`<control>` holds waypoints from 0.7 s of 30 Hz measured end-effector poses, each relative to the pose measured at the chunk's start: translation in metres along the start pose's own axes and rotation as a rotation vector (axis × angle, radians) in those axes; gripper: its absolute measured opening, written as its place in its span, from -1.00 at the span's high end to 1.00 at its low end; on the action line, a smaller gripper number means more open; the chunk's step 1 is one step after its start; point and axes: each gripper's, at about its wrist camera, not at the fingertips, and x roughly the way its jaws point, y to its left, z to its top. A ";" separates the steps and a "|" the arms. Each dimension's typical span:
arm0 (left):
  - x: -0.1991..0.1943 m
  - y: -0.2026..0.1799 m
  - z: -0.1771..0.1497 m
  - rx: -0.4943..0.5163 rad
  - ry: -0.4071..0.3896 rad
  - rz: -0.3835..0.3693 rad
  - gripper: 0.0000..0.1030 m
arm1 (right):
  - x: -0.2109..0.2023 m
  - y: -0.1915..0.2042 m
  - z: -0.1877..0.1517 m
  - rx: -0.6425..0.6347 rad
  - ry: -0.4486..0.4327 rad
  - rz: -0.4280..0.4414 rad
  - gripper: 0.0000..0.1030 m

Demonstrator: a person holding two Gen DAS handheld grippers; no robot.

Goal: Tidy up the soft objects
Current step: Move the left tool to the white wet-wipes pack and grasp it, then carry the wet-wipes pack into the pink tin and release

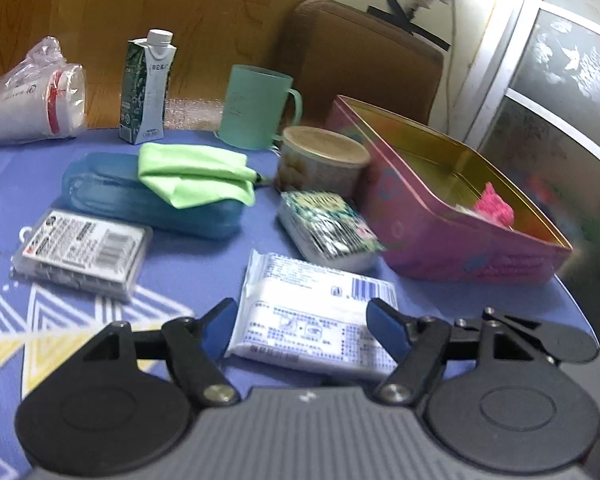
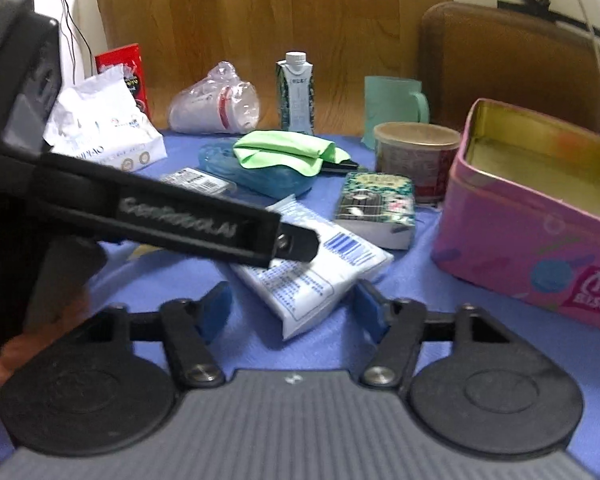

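Observation:
A white tissue pack (image 1: 300, 280) (image 2: 300, 284) lies flat on the blue tablecloth. My left gripper (image 1: 302, 320) stands open with its blue pads over the pack's near end, and I see no squeeze on it. One of its fingers (image 2: 296, 245) crosses the right wrist view above the pack. My right gripper (image 2: 292, 308) is open, and the pack's near corner lies between its pads without touching them. A patterned tissue pack (image 1: 328, 224) (image 2: 376, 204) lies beside the open pink tin (image 1: 460, 248) (image 2: 520, 248), which holds a pink fluffy item (image 1: 494, 204). A green cloth (image 1: 196, 178) (image 2: 288, 152) rests on a blue case.
The blue case (image 1: 112, 192) and a barcoded plastic box (image 1: 84, 252) lie to the left. Behind them stand a mint mug (image 1: 256, 108), a carton (image 1: 148, 88), a round tub (image 1: 320, 160) and bagged cups (image 1: 32, 100). A white tissue bag (image 2: 104, 128) sits far left. A brown chair back stands beyond the table.

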 end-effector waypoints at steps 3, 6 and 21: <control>-0.006 -0.012 -0.008 -0.012 0.009 -0.044 -0.40 | -0.012 -0.011 -0.006 0.025 -0.004 0.016 -0.14; -0.007 -0.029 -0.014 -0.006 0.031 -0.103 -0.40 | -0.031 -0.023 -0.019 0.044 -0.019 0.011 -0.13; 0.033 -0.146 -0.033 0.215 0.137 -0.239 -0.40 | -0.121 -0.075 -0.080 0.173 -0.137 -0.199 -0.14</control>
